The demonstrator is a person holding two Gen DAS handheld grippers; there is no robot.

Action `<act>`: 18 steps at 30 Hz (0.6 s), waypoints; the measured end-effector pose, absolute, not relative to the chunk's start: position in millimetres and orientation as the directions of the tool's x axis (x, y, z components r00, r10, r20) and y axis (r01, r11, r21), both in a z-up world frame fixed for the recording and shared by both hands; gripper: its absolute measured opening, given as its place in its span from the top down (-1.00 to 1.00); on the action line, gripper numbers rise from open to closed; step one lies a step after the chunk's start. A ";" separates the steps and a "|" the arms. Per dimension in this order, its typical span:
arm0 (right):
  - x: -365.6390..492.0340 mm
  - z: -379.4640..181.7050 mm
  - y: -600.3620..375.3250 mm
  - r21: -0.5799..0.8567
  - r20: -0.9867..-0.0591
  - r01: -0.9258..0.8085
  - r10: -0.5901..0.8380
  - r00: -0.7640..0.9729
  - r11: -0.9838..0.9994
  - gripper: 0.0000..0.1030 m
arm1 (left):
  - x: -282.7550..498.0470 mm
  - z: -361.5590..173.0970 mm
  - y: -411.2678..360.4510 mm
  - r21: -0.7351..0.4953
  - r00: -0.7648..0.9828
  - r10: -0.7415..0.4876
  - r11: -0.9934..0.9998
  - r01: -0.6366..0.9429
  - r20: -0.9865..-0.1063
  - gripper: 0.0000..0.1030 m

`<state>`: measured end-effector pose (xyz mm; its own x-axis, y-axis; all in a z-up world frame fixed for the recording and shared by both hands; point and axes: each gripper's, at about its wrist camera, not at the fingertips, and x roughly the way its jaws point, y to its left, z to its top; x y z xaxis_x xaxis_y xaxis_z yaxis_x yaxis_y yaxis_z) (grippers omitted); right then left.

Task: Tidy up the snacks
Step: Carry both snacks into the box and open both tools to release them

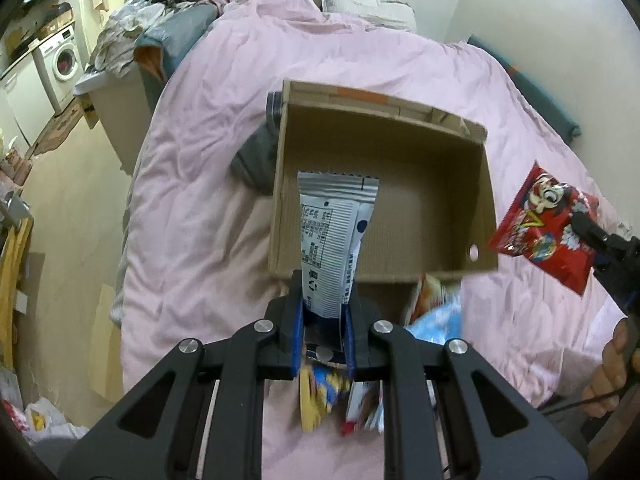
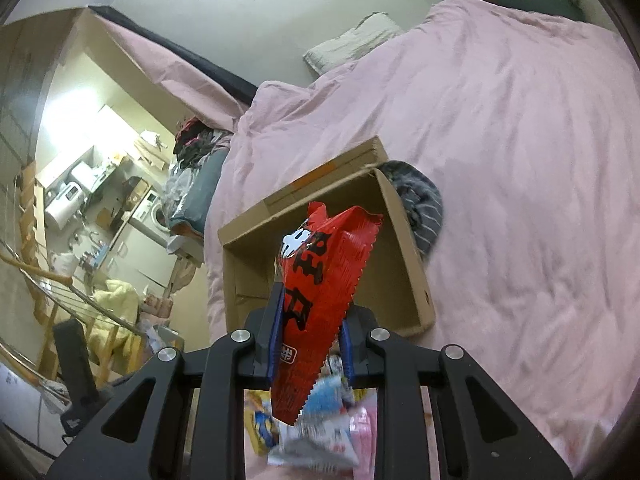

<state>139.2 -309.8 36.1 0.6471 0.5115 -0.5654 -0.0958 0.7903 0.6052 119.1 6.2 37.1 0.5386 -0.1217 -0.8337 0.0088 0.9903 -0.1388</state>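
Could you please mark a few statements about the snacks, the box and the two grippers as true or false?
1. The left gripper holds a silver packet. True.
2. The right gripper is empty. False: it grips a red packet.
3. The cardboard box already contains several snacks. False: its visible interior is bare.
4. The box sits on a pink bedcover. True.
5. More snacks lie below the grippers. True.

pink bed [image 1: 200,208] bears cardboard box [image 1: 484,184], snack packets [image 1: 436,312].
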 end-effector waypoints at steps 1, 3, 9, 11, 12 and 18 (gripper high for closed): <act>145.7 34.5 -306.5 0.599 -0.570 -0.100 0.510 0.644 0.795 0.52 | 127.3 38.0 4.3 -0.139 0.541 -0.124 0.990 0.012 -0.832 0.74; 164.1 30.0 -299.5 0.590 -0.582 -0.105 0.512 0.632 0.800 0.52 | 144.8 38.3 -0.8 -0.130 0.545 -0.119 0.991 0.019 -0.830 0.74; 202.4 12.5 -281.6 0.577 -0.612 -0.105 0.514 0.601 0.810 0.52 | 184.5 24.2 -15.7 -0.118 0.543 -0.116 0.993 0.031 -0.832 0.74; 211.8 2.1 -276.5 0.579 -0.620 -0.107 0.522 0.586 0.808 0.52 | 195.2 17.1 -19.6 -0.117 0.540 -0.115 0.993 0.031 -0.834 0.74; 213.6 -1.4 -272.2 0.578 -0.621 -0.115 0.527 0.580 0.808 0.52 | 200.8 11.8 -21.5 -0.116 0.541 -0.113 0.993 0.028 -0.833 0.74; 225.8 -25.3 -251.9 0.548 -0.655 -0.148 0.532 0.536 0.823 0.52 | 219.5 -17.2 -26.9 -0.114 0.521 -0.092 0.993 -0.009 -0.848 0.74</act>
<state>225.8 -251.9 -25.3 0.5364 0.5325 -0.6548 -0.1483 0.8232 0.5480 219.5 -26.9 -17.2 0.5211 -0.0925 -0.8484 -0.0087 0.9935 -0.1136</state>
